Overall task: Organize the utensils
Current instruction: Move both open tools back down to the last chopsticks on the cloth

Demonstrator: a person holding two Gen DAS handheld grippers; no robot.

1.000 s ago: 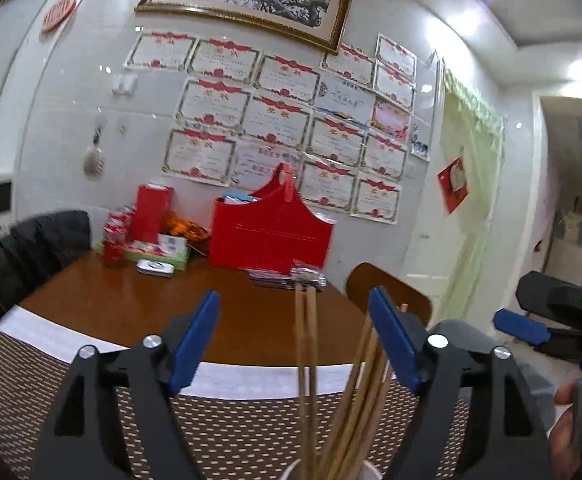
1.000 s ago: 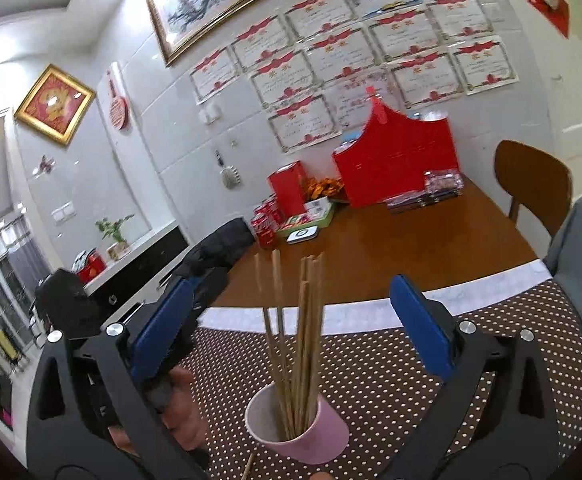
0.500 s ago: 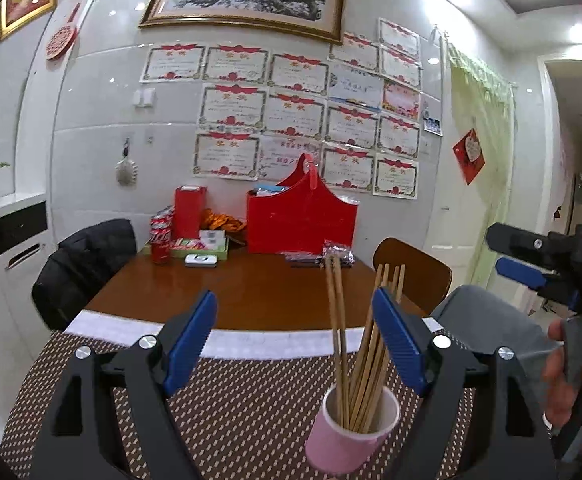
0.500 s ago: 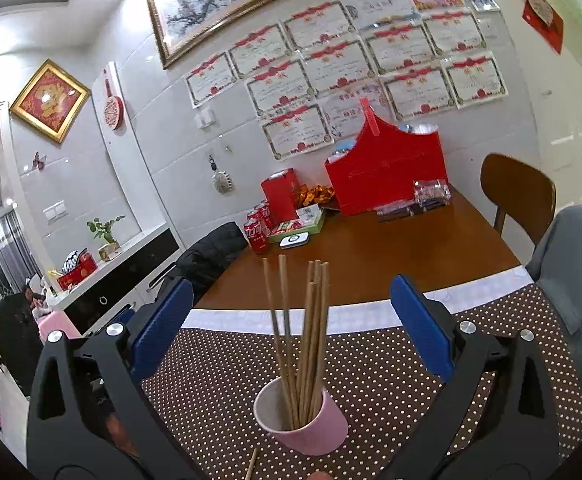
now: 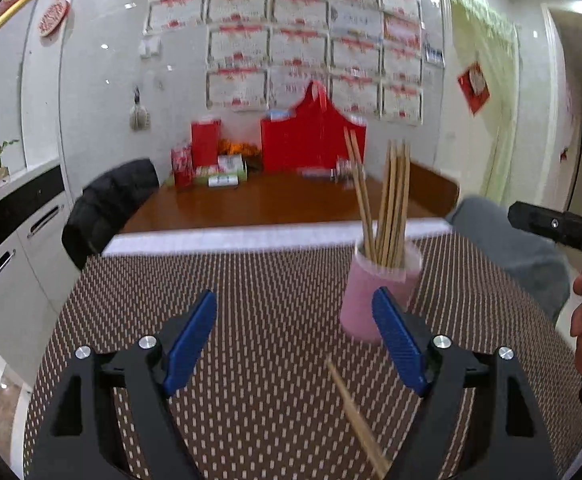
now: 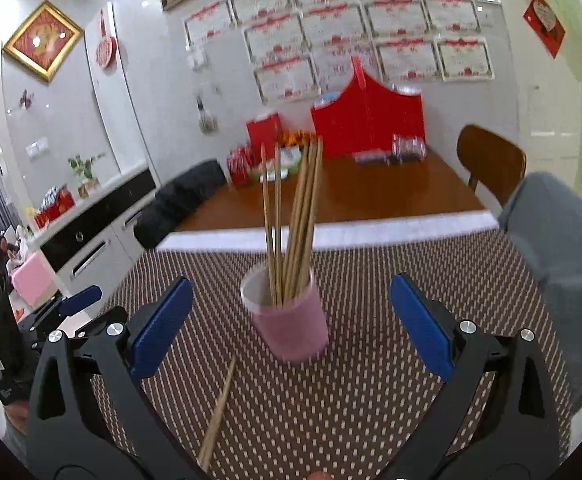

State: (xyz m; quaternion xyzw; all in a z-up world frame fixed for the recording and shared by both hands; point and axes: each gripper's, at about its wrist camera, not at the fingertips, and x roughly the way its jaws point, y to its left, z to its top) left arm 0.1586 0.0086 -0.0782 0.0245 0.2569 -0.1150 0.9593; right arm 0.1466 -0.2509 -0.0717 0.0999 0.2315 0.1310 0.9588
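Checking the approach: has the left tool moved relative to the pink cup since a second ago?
Yes. The left tool backed off leftward; the pink cup now shows whole, right of centre.

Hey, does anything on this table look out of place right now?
Yes. One loose chopstick lies flat on the dotted mat, just in front of the pink cup, while the other chopsticks stand upright inside it. Nothing looks spilled or broken.

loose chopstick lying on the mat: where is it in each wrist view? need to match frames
Left wrist: loose chopstick lies low, right of centre, running toward the bottom edge, in front of the pink cup.
Right wrist: the same chopstick lies low, left of centre, in front and left of the cup.
Shared landmark: the pink cup of upright chopsticks on the dotted mat.
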